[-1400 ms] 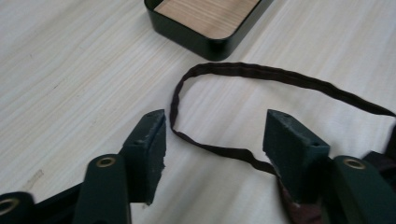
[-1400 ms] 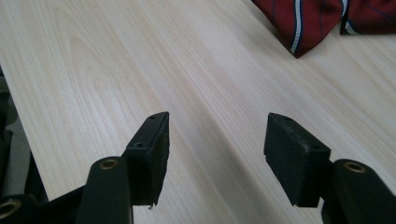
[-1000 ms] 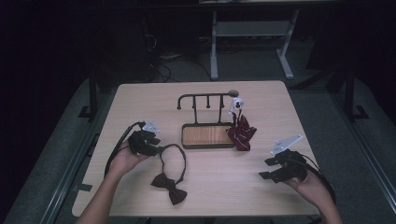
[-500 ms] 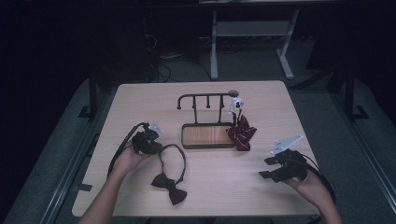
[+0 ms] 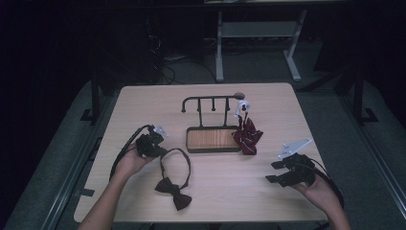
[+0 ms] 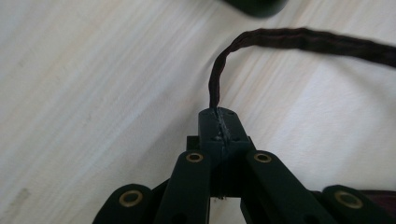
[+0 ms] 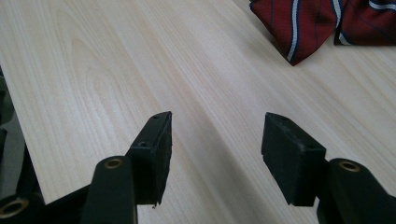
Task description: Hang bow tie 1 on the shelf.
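Lifting the soft, light dark bow tie [image 5: 174,192] by its limp strap [image 6: 219,79], clamped in the left hand-held gripper [image 6: 219,122], bow lying on the surface [image 5: 143,110], right hand-held gripper [image 7: 215,140] waiting apart.

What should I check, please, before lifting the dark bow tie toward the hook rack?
1. Left gripper shut on the strap: ok.
2. Strap seated deep in the jaws: not ok, only a thin pinch at the tips.
3. Right gripper open and free to help: ok.
4. Empty hooks on the rack: ok, the striped bow tie hangs at its right end.
5. Dark bow tie lying loose on the table: ok.
6. Strap clasp fastened: cannot tell.
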### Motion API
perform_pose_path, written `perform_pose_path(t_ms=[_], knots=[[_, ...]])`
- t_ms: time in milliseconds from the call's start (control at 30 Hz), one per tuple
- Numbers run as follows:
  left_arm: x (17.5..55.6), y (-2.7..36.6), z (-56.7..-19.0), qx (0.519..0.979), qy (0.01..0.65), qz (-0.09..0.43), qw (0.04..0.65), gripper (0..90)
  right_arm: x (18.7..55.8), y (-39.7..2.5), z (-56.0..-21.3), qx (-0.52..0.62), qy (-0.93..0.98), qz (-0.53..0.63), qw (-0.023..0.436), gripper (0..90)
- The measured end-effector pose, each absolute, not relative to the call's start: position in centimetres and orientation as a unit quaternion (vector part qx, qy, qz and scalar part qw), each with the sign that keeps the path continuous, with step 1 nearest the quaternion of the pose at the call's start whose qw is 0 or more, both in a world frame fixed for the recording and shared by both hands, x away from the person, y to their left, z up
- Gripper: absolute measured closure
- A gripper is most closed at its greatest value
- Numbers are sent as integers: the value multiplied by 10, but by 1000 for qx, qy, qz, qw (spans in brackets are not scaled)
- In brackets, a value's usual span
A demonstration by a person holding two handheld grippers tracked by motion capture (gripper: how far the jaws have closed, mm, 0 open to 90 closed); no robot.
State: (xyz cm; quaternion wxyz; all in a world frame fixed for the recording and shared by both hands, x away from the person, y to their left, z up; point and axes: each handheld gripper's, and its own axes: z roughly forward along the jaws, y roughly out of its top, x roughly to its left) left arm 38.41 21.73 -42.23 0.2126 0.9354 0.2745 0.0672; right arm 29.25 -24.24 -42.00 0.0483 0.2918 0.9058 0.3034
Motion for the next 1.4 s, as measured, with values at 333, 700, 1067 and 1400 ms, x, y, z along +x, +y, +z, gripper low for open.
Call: perform_pose_path(t_ms=[333,700,1067,1400], knots=[[371,215,-387,940,238,53,237,899,293,-245,-421,299,902,309,43,425],[365,224,-354,940,223,47,255,899,294,-246,-423,298,901,311,43,424],[360,228,-332,938,213,42,270,898,295,-243,-423,300,902,310,36,424],[359,225,-313,942,198,45,269,899,296,-243,-424,300,901,310,36,427]])
